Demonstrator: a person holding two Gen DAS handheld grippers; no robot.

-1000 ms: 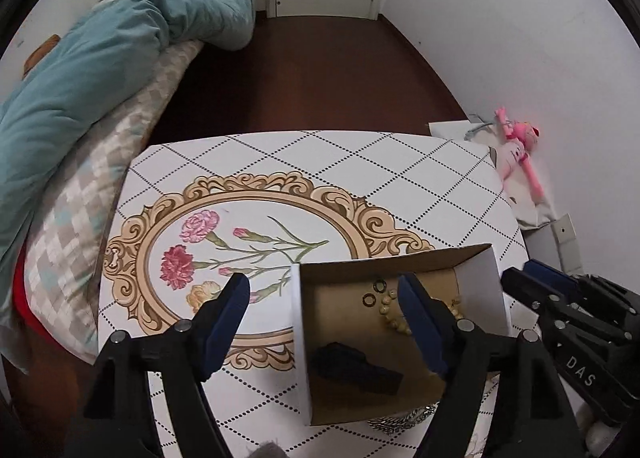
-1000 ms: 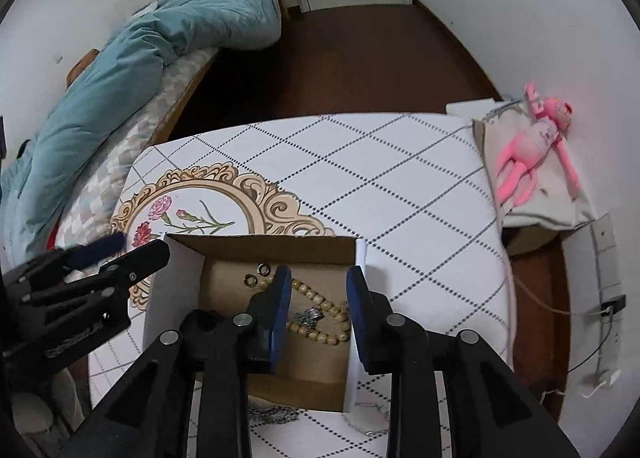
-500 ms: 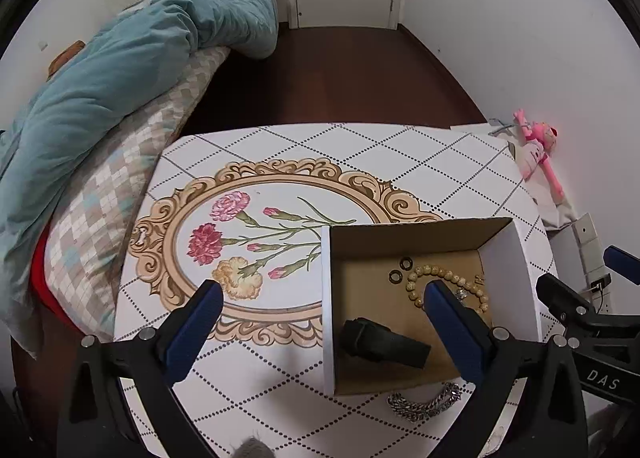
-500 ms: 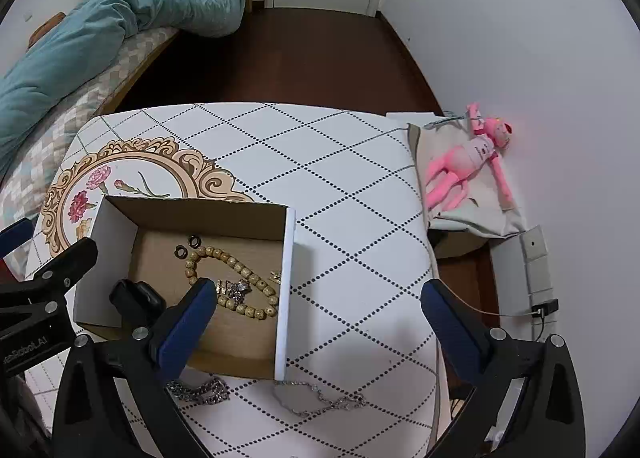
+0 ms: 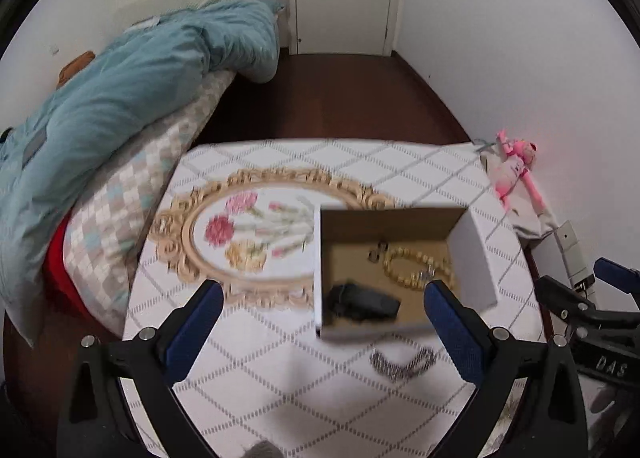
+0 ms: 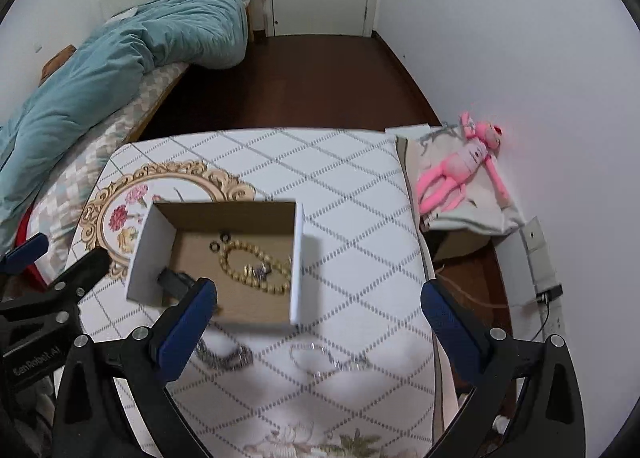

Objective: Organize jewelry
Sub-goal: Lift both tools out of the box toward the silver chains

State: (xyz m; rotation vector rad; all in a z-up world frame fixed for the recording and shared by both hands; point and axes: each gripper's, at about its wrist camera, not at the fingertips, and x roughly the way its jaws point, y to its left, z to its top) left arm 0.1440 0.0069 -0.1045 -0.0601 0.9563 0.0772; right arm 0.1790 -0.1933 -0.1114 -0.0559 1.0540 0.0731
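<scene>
Right hand-held gripper (image 6: 318, 322): spread wide, empty, above counter (image 6: 360, 186). Thin silver chain (image 6: 328, 360) directly below between fingers, long axis crosswise; heavier chain (image 6: 224, 356) beside left finger. Box (image 6: 298, 258) beyond. Left hand-held gripper (image 5: 320, 322): wide, empty, farther.

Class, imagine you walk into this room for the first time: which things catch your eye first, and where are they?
An open cardboard box sits mid-table on the flowered cloth, holding a bead necklace and a dark object. Two silver chains lie on the cloth just in front of it. A pink plush toy lies by the wall on the right.
</scene>
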